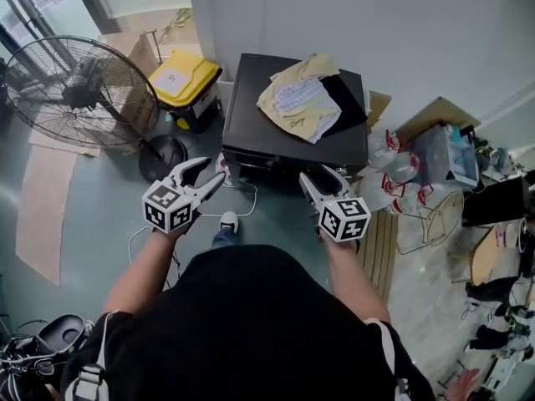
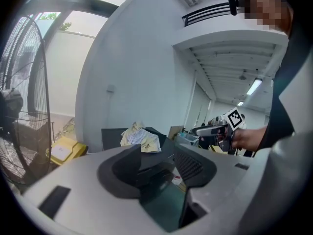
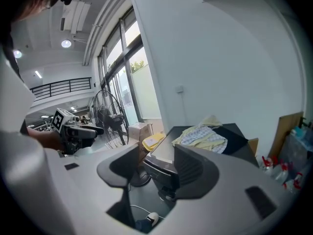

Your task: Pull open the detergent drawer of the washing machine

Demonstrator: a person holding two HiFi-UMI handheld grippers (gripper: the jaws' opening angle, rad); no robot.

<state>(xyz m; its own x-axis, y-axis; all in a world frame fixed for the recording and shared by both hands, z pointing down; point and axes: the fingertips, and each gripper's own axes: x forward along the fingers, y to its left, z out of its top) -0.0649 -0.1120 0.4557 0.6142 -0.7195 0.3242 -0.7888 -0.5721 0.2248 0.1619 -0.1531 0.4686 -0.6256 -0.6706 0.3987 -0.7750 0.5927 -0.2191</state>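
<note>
The black washing machine (image 1: 276,115) stands against the white wall, seen from above, with a heap of pale yellow clothes (image 1: 301,100) on its lid. Its front panel (image 3: 157,166) shows between the right gripper's jaws; I cannot make out the detergent drawer. My left gripper (image 1: 213,170) hovers open in front of the machine's left corner, apart from it. My right gripper (image 1: 320,176) hangs open before the right part of the front, also not touching. Nothing sits between the jaws of the left gripper (image 2: 159,168) or the right gripper (image 3: 156,168).
A large standing fan (image 1: 75,94) and a yellow-lidded bin (image 1: 185,82) are left of the machine. Spray bottles and bags (image 1: 401,170) and a wire stand (image 1: 430,215) crowd the right. A white cable (image 1: 244,197) lies on the floor by the person's shoe (image 1: 228,221).
</note>
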